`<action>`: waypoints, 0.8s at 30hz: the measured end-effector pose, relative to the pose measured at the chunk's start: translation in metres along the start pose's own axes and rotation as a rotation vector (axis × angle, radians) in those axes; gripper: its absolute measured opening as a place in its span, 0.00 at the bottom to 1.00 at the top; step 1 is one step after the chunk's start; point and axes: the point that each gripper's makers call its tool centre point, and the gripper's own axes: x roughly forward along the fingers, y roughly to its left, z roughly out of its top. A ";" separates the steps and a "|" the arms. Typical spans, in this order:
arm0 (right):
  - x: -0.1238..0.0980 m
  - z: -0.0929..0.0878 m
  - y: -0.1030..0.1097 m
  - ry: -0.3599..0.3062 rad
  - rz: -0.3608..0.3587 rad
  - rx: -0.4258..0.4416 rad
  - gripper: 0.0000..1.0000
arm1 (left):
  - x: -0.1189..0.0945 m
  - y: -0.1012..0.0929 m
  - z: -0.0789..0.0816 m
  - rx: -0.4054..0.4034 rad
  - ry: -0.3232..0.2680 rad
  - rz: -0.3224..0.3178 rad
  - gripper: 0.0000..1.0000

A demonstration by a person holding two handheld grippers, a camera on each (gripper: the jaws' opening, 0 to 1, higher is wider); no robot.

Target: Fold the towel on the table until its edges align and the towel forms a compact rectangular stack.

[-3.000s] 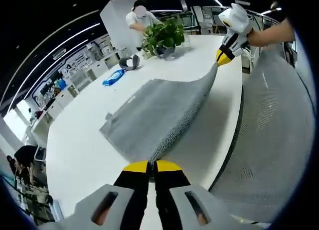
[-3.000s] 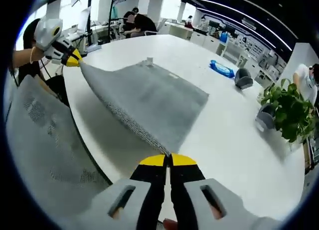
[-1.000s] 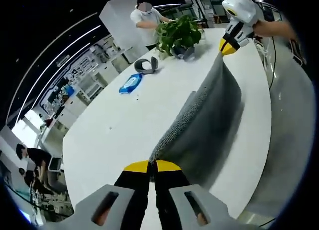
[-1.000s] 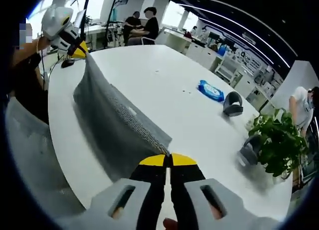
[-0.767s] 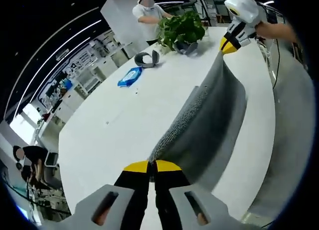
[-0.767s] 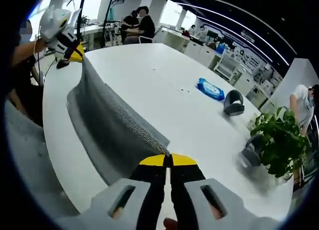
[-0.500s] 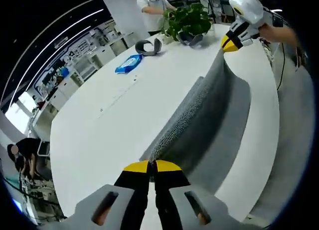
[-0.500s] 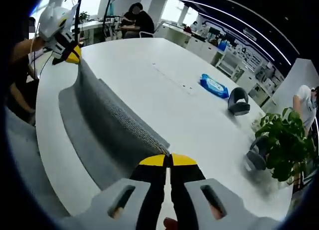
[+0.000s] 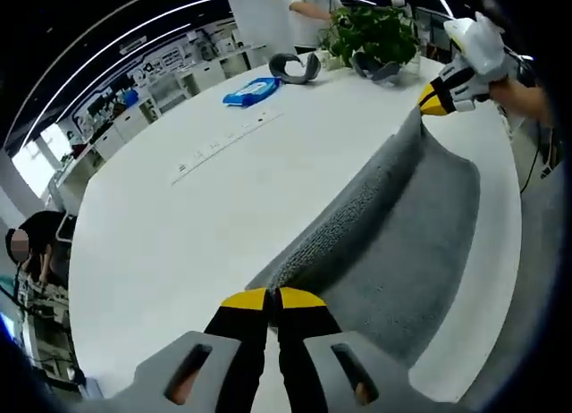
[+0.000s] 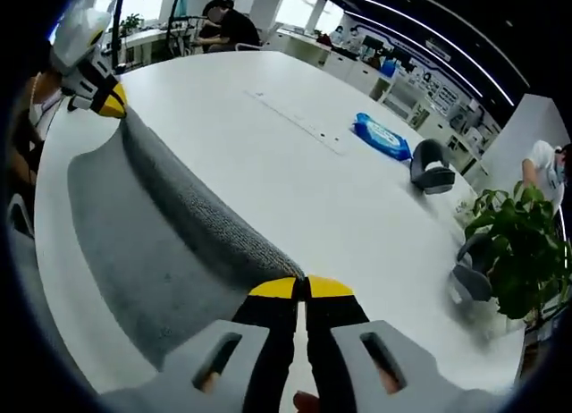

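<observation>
In the left gripper view, the left gripper [image 9: 273,297] rose from the bottom edge with its yellow-tipped jaws pressed together on one end of the grey towel [image 9: 393,243]. The towel ran away from it across the white table [image 9: 170,243] as a raised ridge to the right gripper [image 9: 435,103], which came in at the upper right, held by a hand [image 9: 518,91], its yellow tips pinching the far end. To the right of the ridge the cloth lay flat on the table near the edge. This view also took in a long pale strip [image 9: 223,145] on the tabletop, a blue packet [image 9: 252,91], a grey curved object [image 9: 295,67], a potted plant [image 9: 374,33] and a person in a white top [image 9: 310,2] standing behind it.

In the right gripper view, the right gripper [image 10: 302,290] had its jaws closed on the near end of the towel [image 10: 134,243], and the ridge led to the upper left, where the left gripper [image 10: 105,102] gripped the other end with its tips together. Here the flat part of the towel lay to the left of the ridge. The blue packet [image 10: 382,138], the grey curved object [image 10: 433,173] and the plant [image 10: 523,261] stood off to the right, well apart from the towel. At the far end of the room a person in dark clothes [image 10: 228,21] sat at a desk.
</observation>
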 end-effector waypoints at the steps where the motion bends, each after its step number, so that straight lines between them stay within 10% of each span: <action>1: 0.001 0.000 -0.001 0.002 -0.009 -0.001 0.00 | 0.001 0.001 0.000 -0.016 -0.004 0.001 0.03; 7: 0.005 0.001 0.004 -0.015 -0.002 0.006 0.14 | 0.004 0.013 0.007 0.073 -0.097 0.089 0.16; 13: -0.012 -0.007 0.026 -0.023 0.056 0.102 0.07 | -0.004 0.008 0.009 0.027 -0.149 0.065 0.19; 24: -0.046 -0.057 0.093 0.089 0.173 0.311 0.00 | 0.020 -0.034 -0.045 0.038 0.112 -0.118 0.00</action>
